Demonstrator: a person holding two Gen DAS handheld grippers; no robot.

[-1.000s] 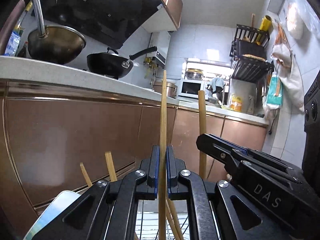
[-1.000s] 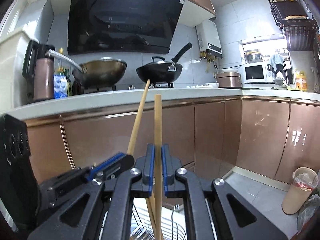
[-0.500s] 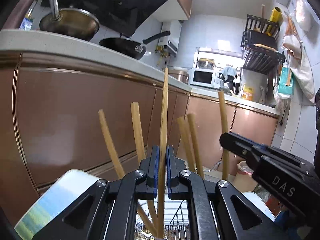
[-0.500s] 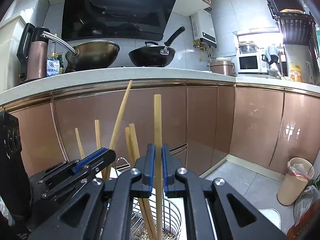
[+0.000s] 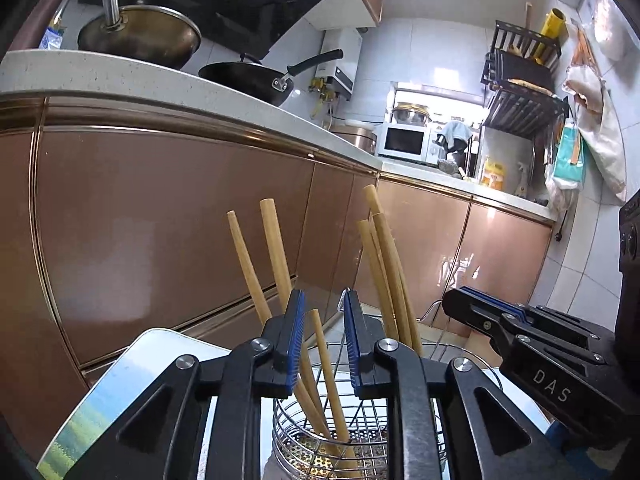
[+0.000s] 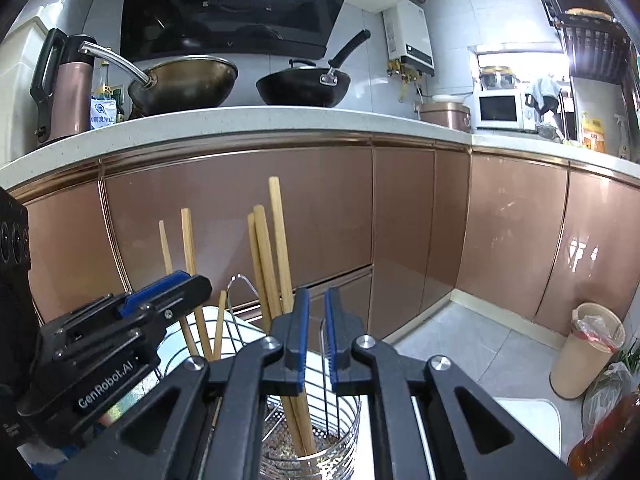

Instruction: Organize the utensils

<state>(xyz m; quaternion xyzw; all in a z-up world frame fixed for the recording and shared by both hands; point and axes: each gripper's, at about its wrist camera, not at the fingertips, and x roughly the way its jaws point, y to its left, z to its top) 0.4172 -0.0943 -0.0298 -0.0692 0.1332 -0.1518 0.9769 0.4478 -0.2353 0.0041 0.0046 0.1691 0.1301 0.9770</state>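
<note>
A round wire utensil holder [image 5: 360,436] stands below both grippers and holds several wooden chopsticks [image 5: 276,248]. It also shows in the right wrist view [image 6: 320,440] with chopsticks [image 6: 276,240] leaning in it. My left gripper [image 5: 323,340] is open; one chopstick [image 5: 326,364] stands loose between its blue pads, resting in the holder. My right gripper [image 6: 314,336] is open and empty just above the holder. Each gripper appears at the side of the other's view.
Copper-coloured cabinet fronts [image 6: 240,220] run behind the holder under a white countertop [image 6: 240,124] with a wok and a black pan. A white board [image 5: 120,392] lies to the left. A bin [image 6: 584,348] stands on the floor at right.
Both grippers were shut on a chopstick each and moved down to the holder. Both have opened, and the two chopsticks now stand in the holder.
</note>
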